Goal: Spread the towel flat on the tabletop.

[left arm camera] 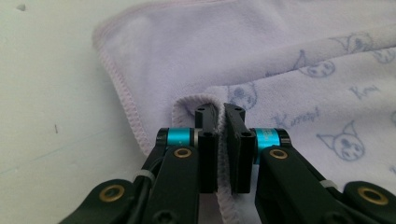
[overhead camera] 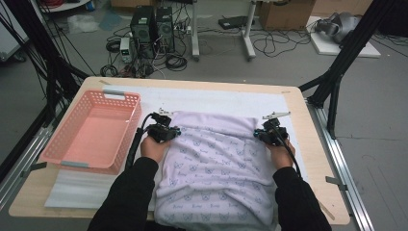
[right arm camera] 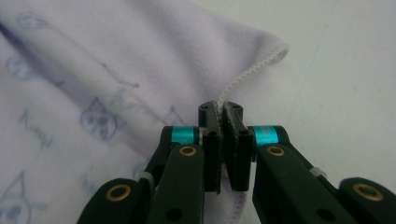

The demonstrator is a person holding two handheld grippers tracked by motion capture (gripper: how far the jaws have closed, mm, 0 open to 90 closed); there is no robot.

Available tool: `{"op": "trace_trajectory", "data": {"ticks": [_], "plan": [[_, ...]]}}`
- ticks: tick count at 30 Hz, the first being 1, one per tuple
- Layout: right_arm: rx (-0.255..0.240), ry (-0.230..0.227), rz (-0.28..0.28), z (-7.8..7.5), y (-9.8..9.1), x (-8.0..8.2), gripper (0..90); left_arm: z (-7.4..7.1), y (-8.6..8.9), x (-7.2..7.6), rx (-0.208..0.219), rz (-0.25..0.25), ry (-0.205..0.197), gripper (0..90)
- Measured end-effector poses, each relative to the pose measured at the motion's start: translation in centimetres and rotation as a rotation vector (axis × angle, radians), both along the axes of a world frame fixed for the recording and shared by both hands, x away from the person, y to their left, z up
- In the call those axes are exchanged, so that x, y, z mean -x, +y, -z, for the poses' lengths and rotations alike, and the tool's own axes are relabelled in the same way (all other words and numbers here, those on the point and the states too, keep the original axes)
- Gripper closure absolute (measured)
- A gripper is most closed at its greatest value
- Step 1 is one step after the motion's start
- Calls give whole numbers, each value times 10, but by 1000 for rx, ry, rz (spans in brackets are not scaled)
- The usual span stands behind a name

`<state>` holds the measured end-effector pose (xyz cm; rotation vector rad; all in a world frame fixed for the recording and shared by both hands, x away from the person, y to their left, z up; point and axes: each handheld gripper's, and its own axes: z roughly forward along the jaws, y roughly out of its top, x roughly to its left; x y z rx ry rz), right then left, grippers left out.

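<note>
The lilac towel (overhead camera: 216, 168) with its printed cat faces lay spread across the white mat (overhead camera: 231, 98) in the middle of the table (overhead camera: 315, 144), its long axis running from the far fold back toward me and over the near edge. My left gripper (overhead camera: 169, 129) sat at the towel's left side, my right gripper (overhead camera: 263, 133) at its right side, each just below the folded far band, so the cloth stretched straight between them.

In the left gripper view my left tongs (left arm camera: 221, 122) were clamped narrow on the stitched hem (left arm camera: 177, 109), which curled up around the pads. In the right gripper view my right tongs (right arm camera: 221, 114) were likewise pinched tight on the hem (right arm camera: 247, 74), just short of the far right corner.

Both hands stood about equally far along the towel, so I judged any lift or fold would need them to travel together. The pink basket (overhead camera: 91, 132) stood to my left, nearer the left gripper.
</note>
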<state>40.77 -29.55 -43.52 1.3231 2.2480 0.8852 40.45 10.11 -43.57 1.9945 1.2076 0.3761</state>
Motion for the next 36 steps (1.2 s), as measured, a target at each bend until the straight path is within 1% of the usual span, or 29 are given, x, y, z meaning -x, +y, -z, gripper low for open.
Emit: {"op": "trace_trajectory", "data": {"ticks": [1, 2, 3, 4, 7, 8, 9, 10, 11, 13, 14, 15, 16, 17, 18, 20, 21, 23, 26, 27, 28, 29, 30, 31, 32, 33, 34, 35, 36], "plan": [[3, -9, -1, -2, -3, 5, 864, -1, 0, 2, 4, 4, -2, 841], [-7, -17, -3, -4, -5, 9, 864, -1, 1, 5, 10, 7, -1, 841], [-19, -7, -4, -4, -8, 12, 863, -1, 2, 8, 14, 13, 1, 841], [-23, 1, -4, -5, -9, 16, 863, -1, 2, 11, 27, 16, 8, 840], [-37, 19, -19, -2, -14, 27, 861, 0, 6, 17, 34, 34, 25, 837], [-39, 30, -27, -1, -14, 30, 857, -1, 6, 19, 28, 44, 28, 837], [-42, 40, -34, 1, -14, 32, 854, -2, 6, 21, 34, 44, 18, 837], [-50, 51, -34, 2, -14, 34, 847, -3, 6, 22, 37, 44, 22, 837], [-61, 53, -26, 2, -15, 35, 818, -3, 6, 24, 37, 46, 21, 837], [-87, 54, -6, 0, -18, 34, 730, -3, 6, 25, 36, 51, 23, 836], [-100, 42, 10, -2, -21, 33, 694, -2, 7, 26, 37, 53, 20, 836], [-110, 21, 25, -4, -24, 30, 686, -2, 8, 27, 37, 54, 23, 835], [-135, 13, 53, -7, -28, 27, 649, -1, 8, 27, 41, 54, 22, 834], [-146, 1, 73, -8, -30, 24, 624, -1, 9, 27, 44, 52, 25, 833], [-147, -17, 99, -11, -32, 20, 614, -1, 9, 27, 49, 50, 23, 832], [-166, -56, 145, -16, -37, 11, 587, -1, 9, 28, 50, 54, 25, 831], [-175, -70, 175, -18, -40, 6, 578, -1, 9, 29, 50, 57, 24, 830], [-186, -91, 212, -22, -41, -5, 575, 0, 9, 29, 51, 58, 23, 829], [-141, -77, 208, -20, -36, -23, 574, 1, 9, 29, 50, 57, 25, 827], [-136, -69, 204, -18, -33, -29, 573, 2, 9, 29, 52, 56, 23, 826], [-147, -53, 196, -15, -29, -33, 570, 2, 9, 29, 52, 55, 23, 825], [-142, -40, 188, -12, -25, -37, 569, 2, 9, 29, 55, 53, 22, 823], [-126, -39, 173, -9, -20, -40, 569, 2, 9, 29, 57, 49, 21, 822], [-111, -28, 159, -4, -15, -42, 569, 2, 9, 29, 56, 48, 21, 821], [-101, -4, 152, 0, -11, -44, 573, 2, 9, 29, 56, 48, 21, 820], [-91, 10, 141, 4, -8, -46, 593, 2, 9, 29, 55, 50, 19, 819], [-102, 19, 138, 6, -7, -46, 648, 2, 9, 29, 55, 50, 19, 818], [-119, 23, 132, 6, -7, -46, 757, 2, 9, 30, 55, 49, 17, 817], [-125, 28, 102, 5, -5, -45, 852, 2, 10, 30, 53, 52, 16, 817]]}}
